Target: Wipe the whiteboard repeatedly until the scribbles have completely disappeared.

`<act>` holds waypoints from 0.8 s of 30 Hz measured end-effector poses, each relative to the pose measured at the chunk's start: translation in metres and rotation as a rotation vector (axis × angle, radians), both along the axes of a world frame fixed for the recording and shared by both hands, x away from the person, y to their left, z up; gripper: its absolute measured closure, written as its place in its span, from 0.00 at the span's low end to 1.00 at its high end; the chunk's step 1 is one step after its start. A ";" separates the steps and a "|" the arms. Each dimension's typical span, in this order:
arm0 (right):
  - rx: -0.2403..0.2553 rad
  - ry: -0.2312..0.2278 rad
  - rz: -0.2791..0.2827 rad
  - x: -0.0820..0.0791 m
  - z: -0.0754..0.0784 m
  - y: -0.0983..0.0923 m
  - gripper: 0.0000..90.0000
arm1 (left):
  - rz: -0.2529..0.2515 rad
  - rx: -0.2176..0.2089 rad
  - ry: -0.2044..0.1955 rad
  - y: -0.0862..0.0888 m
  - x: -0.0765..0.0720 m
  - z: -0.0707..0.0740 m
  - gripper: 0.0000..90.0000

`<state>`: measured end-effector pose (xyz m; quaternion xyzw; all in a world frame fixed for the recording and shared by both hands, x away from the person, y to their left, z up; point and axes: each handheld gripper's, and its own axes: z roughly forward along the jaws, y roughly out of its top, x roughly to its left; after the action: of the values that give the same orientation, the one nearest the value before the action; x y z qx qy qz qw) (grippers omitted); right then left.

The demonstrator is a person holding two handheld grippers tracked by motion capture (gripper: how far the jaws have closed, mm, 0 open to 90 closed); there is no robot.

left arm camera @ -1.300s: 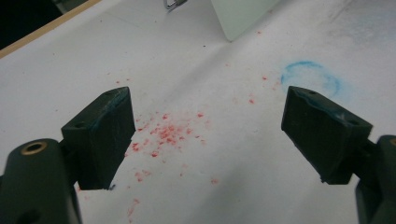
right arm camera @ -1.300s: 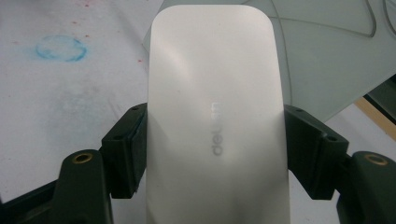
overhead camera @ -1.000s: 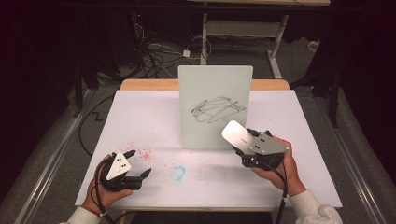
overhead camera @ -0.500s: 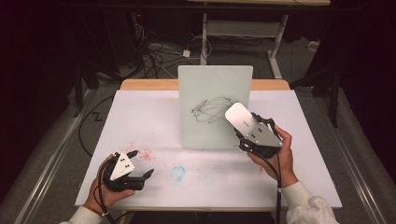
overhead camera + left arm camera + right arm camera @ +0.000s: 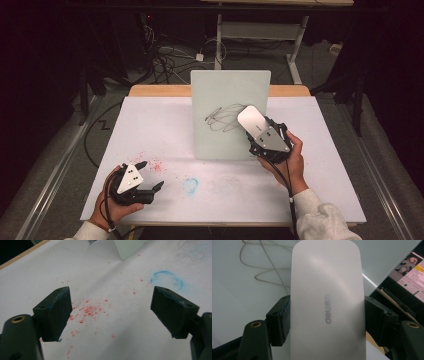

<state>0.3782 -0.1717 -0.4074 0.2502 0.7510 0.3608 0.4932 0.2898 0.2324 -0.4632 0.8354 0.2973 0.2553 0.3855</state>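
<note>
The white eraser point(image 5: 251, 120) is pinched by the right gripper point(image 5: 260, 131) at frame centre against the whiteboard point(image 5: 220, 90); the scribble point(image 5: 222, 117) is not yet wiped. The left gripper point(image 5: 150, 175) is spread, lower left.

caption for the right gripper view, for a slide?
Right gripper clamps a white eraser before the scribbled whiteboard.

The white eraser point(image 5: 327, 305) carries grey lettering reading "deli", running lengthwise along its smooth top face
</note>
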 end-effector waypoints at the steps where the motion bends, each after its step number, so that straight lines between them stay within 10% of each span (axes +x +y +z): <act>1: -0.002 0.011 0.004 0.001 -0.004 0.001 0.35 | -0.002 0.000 0.000 0.000 0.000 0.000 0.18; 14: -0.097 0.044 0.000 -0.013 -0.051 0.002 0.35 | -0.006 0.007 -0.003 -0.001 -0.002 0.001 0.19; 19: -0.127 0.015 -0.030 -0.011 -0.047 0.001 0.35 | -0.006 0.006 -0.002 0.000 -0.002 0.001 0.19; 24: -0.031 -0.019 -0.092 -0.003 -0.029 -0.011 0.35 | -0.008 0.008 0.002 -0.001 -0.001 0.000 0.19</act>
<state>0.3750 -0.1832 -0.4367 0.2736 0.7393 0.3285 0.5203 0.2889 0.2318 -0.4629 0.8385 0.2932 0.2539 0.3828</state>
